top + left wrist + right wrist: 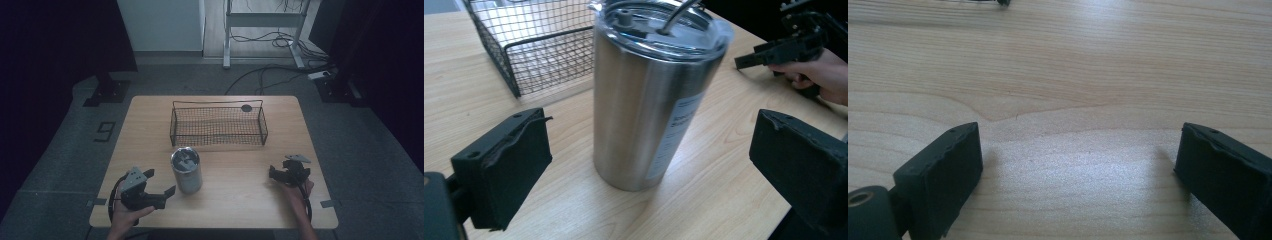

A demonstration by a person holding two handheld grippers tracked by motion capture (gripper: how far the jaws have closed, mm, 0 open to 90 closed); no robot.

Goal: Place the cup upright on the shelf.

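A stainless steel tumbler (186,171) with a clear lid stands upright in the middle of the wooden table (240,200). My left gripper (161,182) is open just to its left, jaws pointing at it. In the left gripper view the tumbler (649,100) stands between and a little beyond the wide-apart jaws of the left gripper (651,137), not touching them. My right gripper (274,173) rests open near the table's right side, held by a hand. In the right gripper view the right gripper (1078,165) has bare wood between its jaws.
A black wire basket (218,128) stands at the back centre of the table, behind the tumbler; the basket (539,55) looks empty. The right gripper (774,47) and its hand sit beyond the tumbler. Floor cables and a desk frame (265,20) lie beyond the table.
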